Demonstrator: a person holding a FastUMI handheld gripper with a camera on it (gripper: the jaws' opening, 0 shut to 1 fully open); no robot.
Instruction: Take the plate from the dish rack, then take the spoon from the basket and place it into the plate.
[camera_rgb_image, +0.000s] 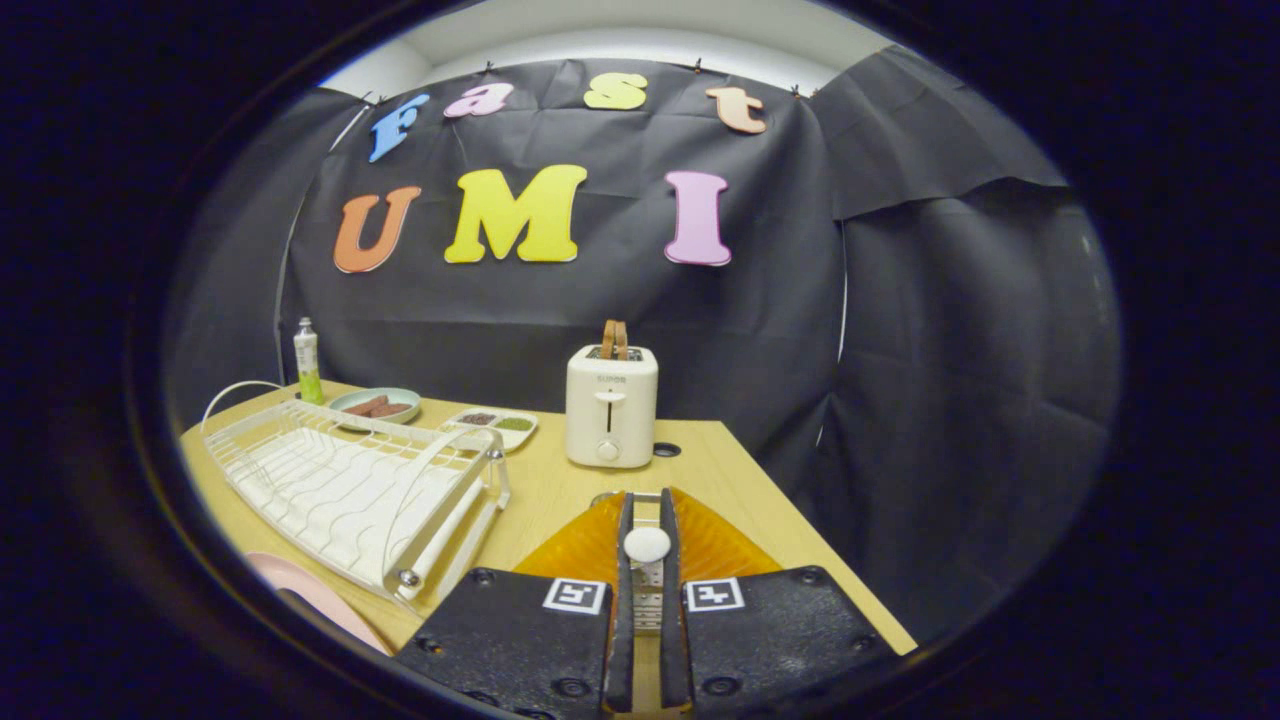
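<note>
In the gripper view, the gripper (647, 520) is held level above the wooden table (740, 500), its fingers clamped on a white spoon (647, 544). The pink plate (310, 590) lies beside the white dish rack (350, 490), left of the fingers.

A pale wooden table (760, 500) stands before a black cloth wall. On its left lies a white wire dish rack (350, 490), and near it peeks the edge of a pink plate (310, 595). Far left stands a white tube with a green lower part (307, 362). Beside it is a pale green dish (376, 403) holding reddish-brown pieces, then a white tray (495, 424) with dark red and green fillings. A cream toaster (611, 405) holds something brown. The gripper (647, 520) pinches a white spoon handle (647, 544), over a ribbed orange basket (715, 545); black-and-white square markers sit on its body.
</note>
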